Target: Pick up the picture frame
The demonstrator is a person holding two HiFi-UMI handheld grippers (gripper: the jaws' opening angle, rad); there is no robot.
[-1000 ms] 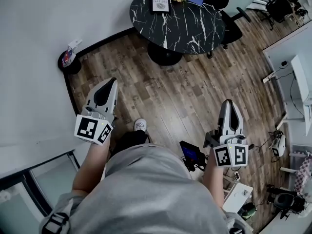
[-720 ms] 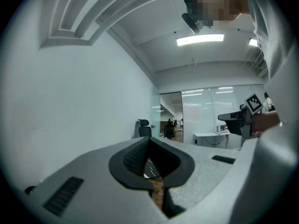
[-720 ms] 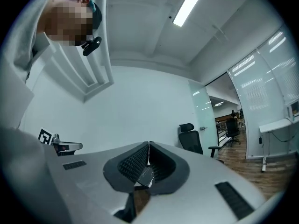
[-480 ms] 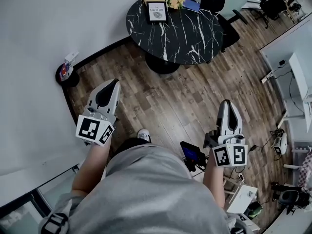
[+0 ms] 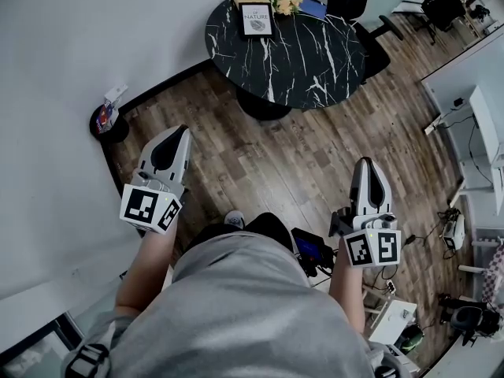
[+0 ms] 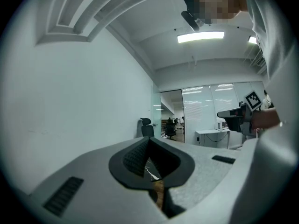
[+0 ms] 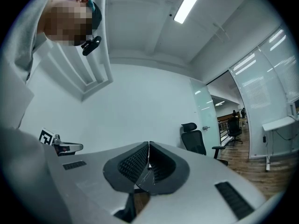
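1. Steadily, in the head view, the person crosses the wood floor, and the round marble bench sits a little lower in the picture than a second ago. The picture frame stands upright at the bench's far edge, just beside a yellow bouquet and well apart from both tools. The left tool and the right tool point level ahead, each closed and carrying nothing. A shoe that showed clear ahead of the body now lies half tucked under it.

2. Seen from the left gripper view, the jaws are pressed together with nothing between them. Only a sliver of veined bench top and floor shows through the notch below the pads. The right tool rides alongside at the picture's right edge.

3. Seen from the right gripper view, the jaws are likewise shut and empty, with an office chair beyond them to the right. Judging by this, the approach is under way and the pickup has not begun; a tool must open before the frame can be taken.
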